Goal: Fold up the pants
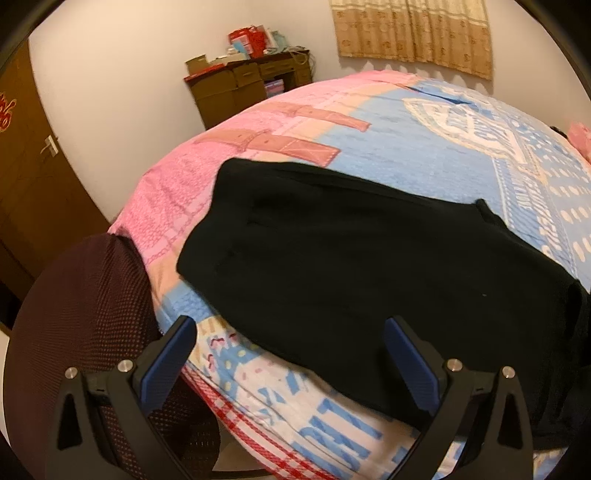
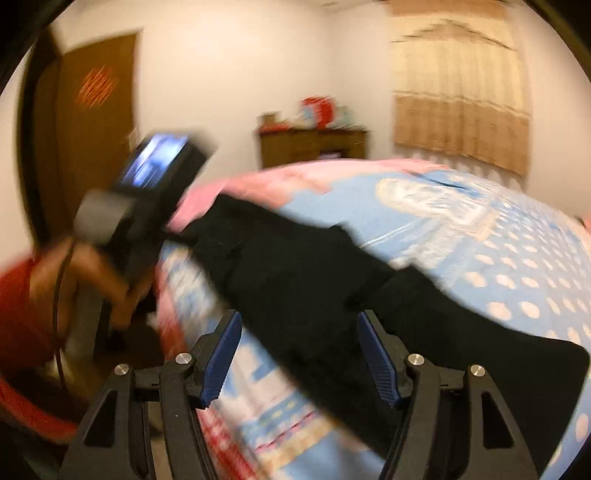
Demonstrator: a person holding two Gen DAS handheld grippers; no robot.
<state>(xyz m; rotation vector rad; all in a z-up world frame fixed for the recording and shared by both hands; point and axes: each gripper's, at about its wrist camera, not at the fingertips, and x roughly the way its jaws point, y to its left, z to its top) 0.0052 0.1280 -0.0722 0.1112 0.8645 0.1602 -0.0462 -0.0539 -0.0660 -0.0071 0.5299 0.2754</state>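
- Bedroom backdrop: pale walls, wooden door (image 1: 33, 177), cluttered dresser (image 1: 251, 85) in the far corner, tan curtain (image 1: 413, 29) over the window.
- Bed (image 1: 424, 147) as the working ground, dressed in a pink and blue patterned cover; broad and soft, probably chosen for room to lay fabric flat.
- Black pants (image 1: 369, 266) spread across the near part of the bed, close to its edge, lying as one wide dark panel; likely kept near the edge for easy reach.
- Left gripper (image 1: 291, 365) hovering above the near edge of the pants, jaws spread wide, nothing between them.
- Right gripper (image 2: 299, 358) likewise over the dark fabric, jaws apart and empty; seemingly poised to take hold of a hem or edge.
- Left gripper seen again from the right wrist view, off the bed's left side, held in a hand (image 2: 92, 280) beside a red sleeve.
- Dark mesh chair back (image 1: 81, 332) standing just beside the bed corner.
- Hard to read: waistband versus leg ends, since black cloth swallows seams and creases; whether already folded once, cannot tell.
- Right end of the pants cut off by the left view's rim.
- Right wrist view heavily blurred, so edges and layers there stay uncertain.
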